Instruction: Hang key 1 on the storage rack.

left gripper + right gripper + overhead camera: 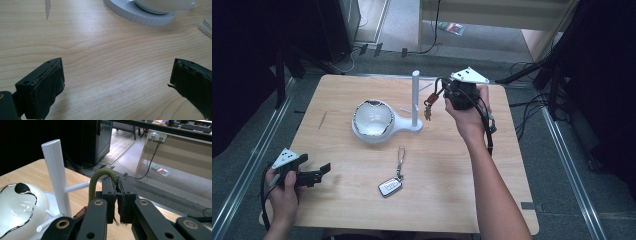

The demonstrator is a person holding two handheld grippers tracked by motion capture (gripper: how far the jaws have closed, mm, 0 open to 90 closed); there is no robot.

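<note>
On the pale wooden table (452, 170), the right claw (117, 195) pinches a green braided cord loop (100, 176) beside the white pegged stand (56, 175); the left claw (116, 82) gapes wide, holding nothing.

Your left black two-jaw gripper (323, 169) rests low with jaws spread wide; your right black two-jaw gripper (435, 98) is raised, jaws pinched together

Readable text: none in any of the three views.
Car key fob (390, 186): at 6 o'clock on the table (342, 100), its face is too small to show any lettering or logo.
Packet on the floor (451, 27): at 12 o'clock beyond the table, coloured print, blurred beyond reading.
</note>
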